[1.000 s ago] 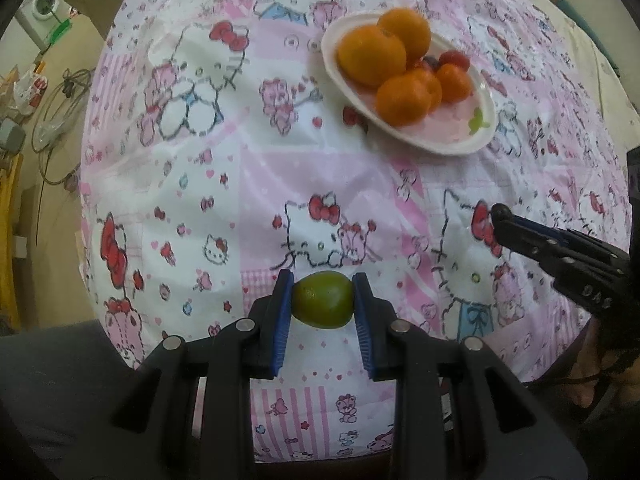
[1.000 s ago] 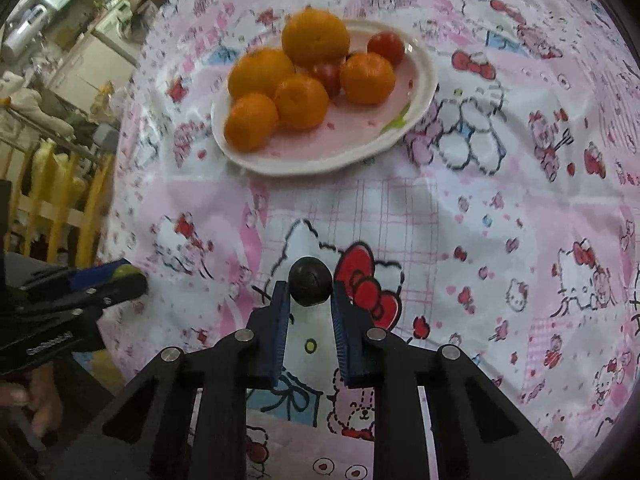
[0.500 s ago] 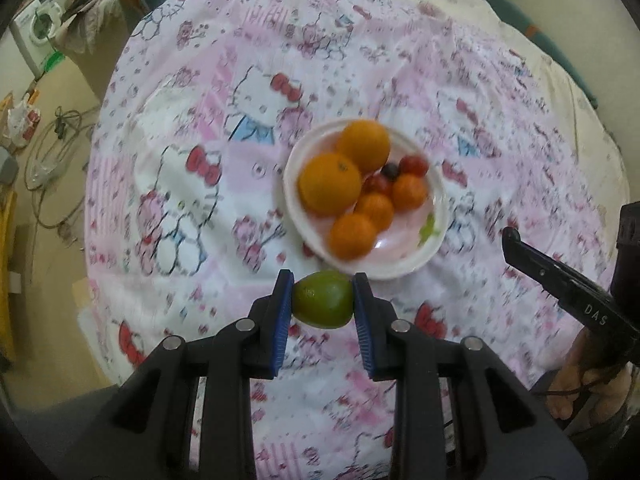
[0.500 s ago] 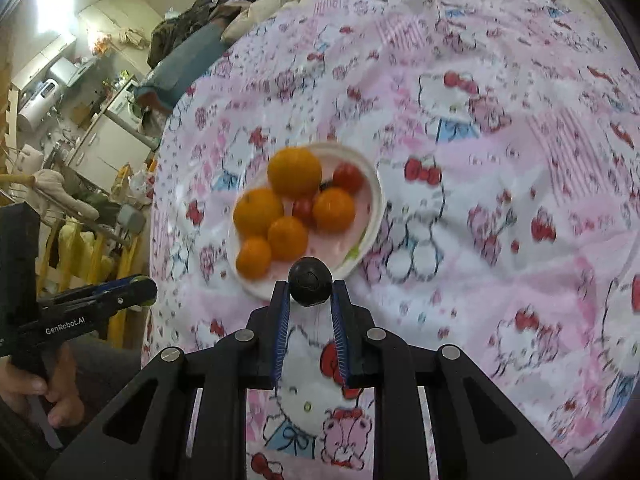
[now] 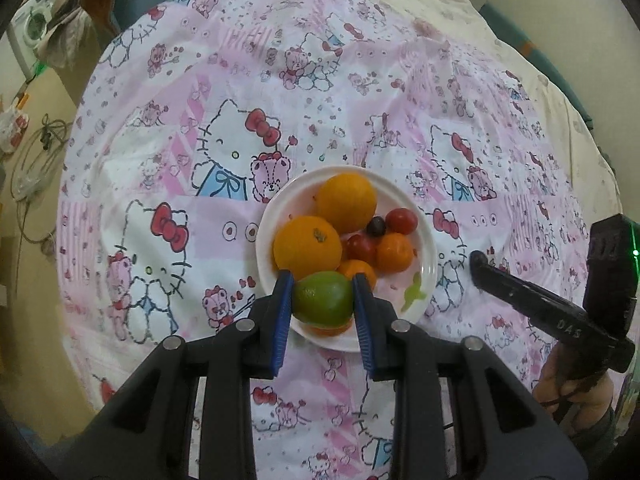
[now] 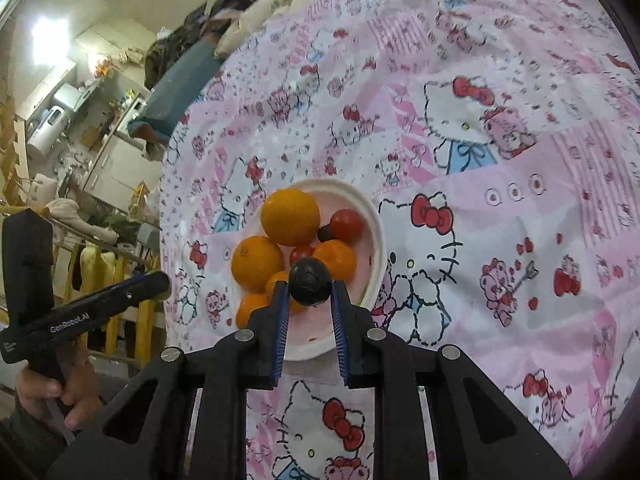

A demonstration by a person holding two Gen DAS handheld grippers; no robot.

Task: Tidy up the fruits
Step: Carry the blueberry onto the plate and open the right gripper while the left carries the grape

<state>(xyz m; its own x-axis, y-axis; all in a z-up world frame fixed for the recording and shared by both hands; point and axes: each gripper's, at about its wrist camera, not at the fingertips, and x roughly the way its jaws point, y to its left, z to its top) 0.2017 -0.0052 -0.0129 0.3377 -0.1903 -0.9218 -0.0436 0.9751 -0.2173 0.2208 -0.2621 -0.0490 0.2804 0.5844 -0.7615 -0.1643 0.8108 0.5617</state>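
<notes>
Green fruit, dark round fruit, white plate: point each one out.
green fruit [image 5: 323,304], left wrist view, middle of its skin
dark round fruit [image 6: 310,281], right wrist view, its front face
white plate [image 5: 428,264], left wrist view, bare right rim

Both wrist cameras are looking steeply down along their own fingers from above the table. Both are framing the same white plate [image 5: 428,240] on the patterned cloth [image 6: 500,152].

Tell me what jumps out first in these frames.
A white round plate heaped with oranges and cherry tomatoes sits mid-table on the pink cartoon-cat tablecloth. Over its near edge, the left gripper clamps a green oval fruit and the right gripper a small dark round fruit.
</notes>
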